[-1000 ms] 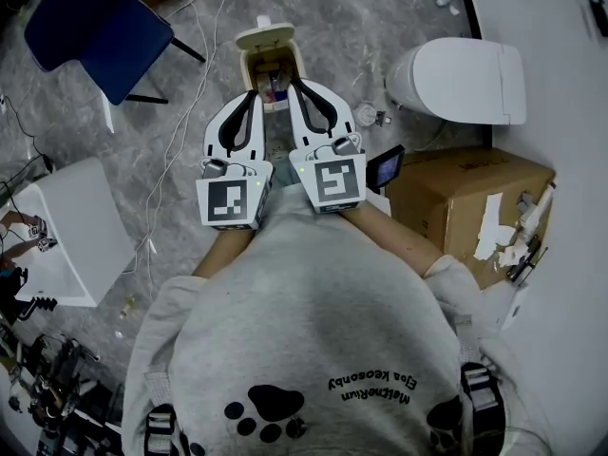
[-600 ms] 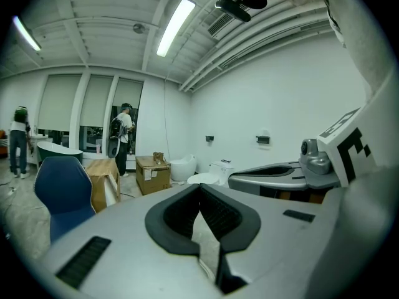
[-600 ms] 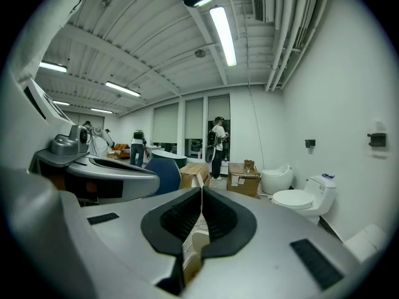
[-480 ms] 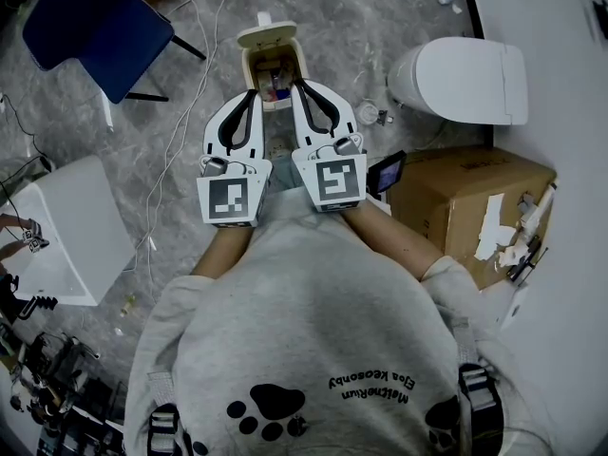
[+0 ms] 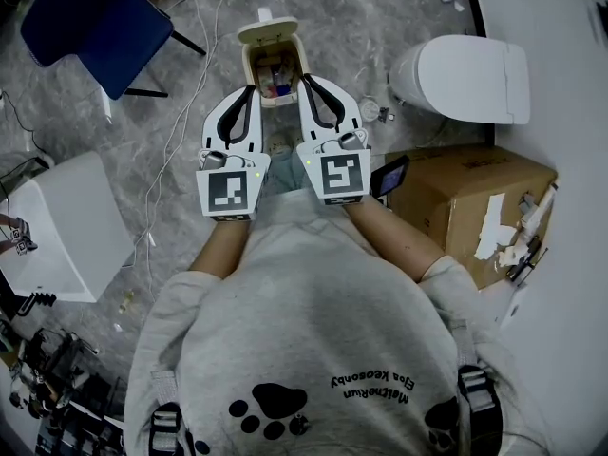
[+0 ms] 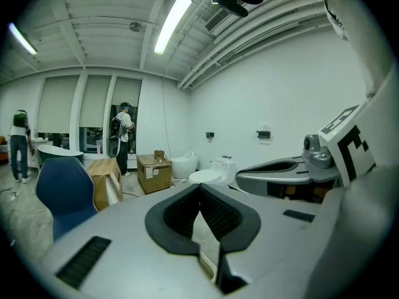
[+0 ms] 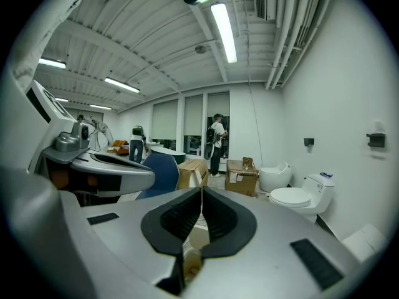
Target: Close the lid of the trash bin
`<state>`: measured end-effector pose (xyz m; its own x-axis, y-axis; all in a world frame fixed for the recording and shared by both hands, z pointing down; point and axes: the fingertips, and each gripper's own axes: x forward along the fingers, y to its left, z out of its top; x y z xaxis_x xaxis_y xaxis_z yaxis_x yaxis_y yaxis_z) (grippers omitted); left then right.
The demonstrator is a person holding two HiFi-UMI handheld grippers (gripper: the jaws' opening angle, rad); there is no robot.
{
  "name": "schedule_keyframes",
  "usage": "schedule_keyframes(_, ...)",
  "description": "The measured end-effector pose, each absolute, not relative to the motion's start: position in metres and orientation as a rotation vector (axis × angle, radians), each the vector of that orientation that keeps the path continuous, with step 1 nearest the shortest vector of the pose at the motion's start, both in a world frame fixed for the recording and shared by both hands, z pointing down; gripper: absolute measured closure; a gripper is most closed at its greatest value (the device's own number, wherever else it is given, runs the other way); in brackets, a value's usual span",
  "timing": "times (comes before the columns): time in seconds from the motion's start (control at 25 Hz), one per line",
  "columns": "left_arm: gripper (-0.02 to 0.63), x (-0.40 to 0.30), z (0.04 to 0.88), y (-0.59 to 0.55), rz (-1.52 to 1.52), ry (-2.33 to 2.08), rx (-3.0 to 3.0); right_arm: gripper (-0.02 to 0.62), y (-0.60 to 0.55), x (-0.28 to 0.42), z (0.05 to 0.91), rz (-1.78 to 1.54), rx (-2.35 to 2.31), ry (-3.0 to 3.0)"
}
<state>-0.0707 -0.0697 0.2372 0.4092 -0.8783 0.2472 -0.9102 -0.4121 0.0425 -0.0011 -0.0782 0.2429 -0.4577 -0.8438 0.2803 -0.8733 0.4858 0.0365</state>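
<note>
A small beige trash bin (image 5: 256,67) stands open on the grey floor ahead of me, with rubbish inside. Its lid (image 5: 268,32) is tipped back at the far side. In the head view my left gripper (image 5: 252,89) is shut and empty, its tip over the bin's near left corner. My right gripper (image 5: 306,78) is also shut and empty, its tip by the bin's right rim. Whether either touches the bin I cannot tell. In the left gripper view the left gripper (image 6: 201,187) has its black pads together. In the right gripper view the right gripper (image 7: 201,190) shows the same, and the bin (image 7: 194,237) shows pale below the pads.
A blue chair (image 5: 95,27) stands at the upper left and a white toilet (image 5: 470,79) at the upper right. A cardboard box (image 5: 475,193) sits right of my arms, a white tub (image 5: 66,226) on the left. Cables (image 5: 176,112) trail over the floor. People (image 7: 217,136) stand far off.
Both grippers have crept slightly toward the bin, the right one a little lower. The jaws stay shut and the lid has not moved.
</note>
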Motion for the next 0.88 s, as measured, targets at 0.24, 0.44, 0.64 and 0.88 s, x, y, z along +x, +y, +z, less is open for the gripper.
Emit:
schedule_keyframes(0.24, 0.586, -0.073, 0.247, -0.077, 0.361, -1.58, 2.492, 0.561, -0.087, 0.002, 0.249, 0.151, 1.459, -2.467)
schedule_keyframes(0.44, 0.586, -0.072, 0.253, -0.084, 0.341, -1.601, 2.484, 0.561, -0.093, 0.006, 0.257, 0.156, 1.45, -2.462)
schedule_keyframes(0.64, 0.586, -0.07, 0.262, -0.09, 0.375, -1.596, 2.47, 0.561, -0.102, 0.008, 0.264, 0.151, 1.441, -2.461)
schedule_keyframes(0.88, 0.586, -0.066, 0.268, -0.099, 0.313, -1.636, 2.485, 0.561, -0.111, 0.009, 0.273, 0.134, 1.409, -2.469)
